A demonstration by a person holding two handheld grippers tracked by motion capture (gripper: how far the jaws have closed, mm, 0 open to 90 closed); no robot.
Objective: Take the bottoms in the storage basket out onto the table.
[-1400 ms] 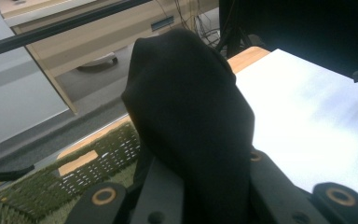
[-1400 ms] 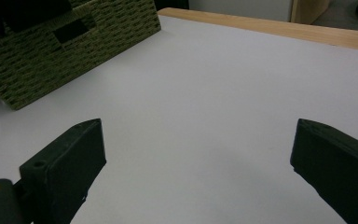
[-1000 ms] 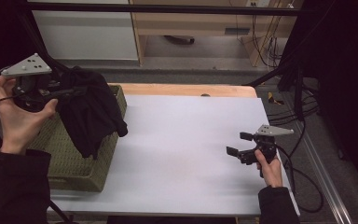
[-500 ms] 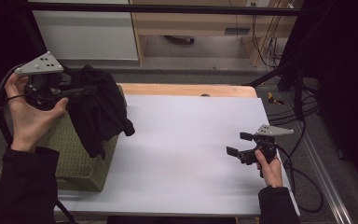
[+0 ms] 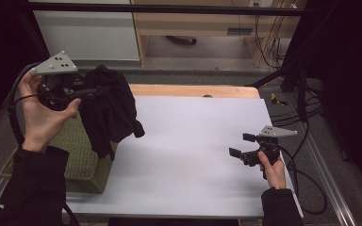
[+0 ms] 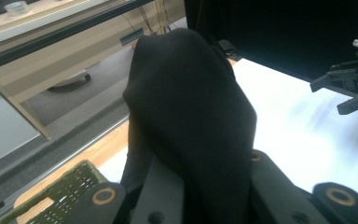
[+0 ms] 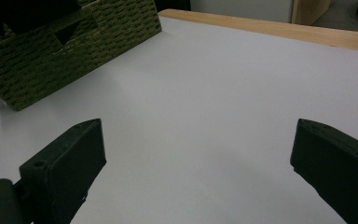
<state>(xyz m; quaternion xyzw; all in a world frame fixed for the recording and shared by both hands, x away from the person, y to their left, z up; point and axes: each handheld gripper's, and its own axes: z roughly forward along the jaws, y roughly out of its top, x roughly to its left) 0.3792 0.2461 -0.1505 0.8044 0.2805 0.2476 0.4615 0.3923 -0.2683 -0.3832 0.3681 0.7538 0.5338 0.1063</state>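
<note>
High view: the left gripper (image 5: 87, 92) is clamped on a black, limp cloth garment (image 5: 109, 110), which it holds above the woven olive-green basket (image 5: 78, 157) at the left end of the white table top (image 5: 193, 155). The garment hangs from the jaws, and its lower folds drape over the basket's right rim and just past it toward the table. The right gripper (image 5: 239, 145) rests low on the table, well apart from the basket, jaws spread and empty.

Left gripper view: the garment covers the jaws and rises as a dark mound ahead of the camera. A corner of the basket (image 6: 70, 196) lies below left; the right gripper (image 6: 349, 88) appears far off across the table.

Right gripper view: both black jaws stand wide apart over bare table, with the basket (image 7: 70, 51) at the far left.

Risk: the grip appears to take one bunched fold. If that fold slips, the garment would probably fall half over the basket rim. A trailing end could also snag on the weave and drag the basket.

Hidden: the contact between pads and cloth is covered by the garment. The garment type cannot be determined. The basket interior is mostly obscured.
</note>
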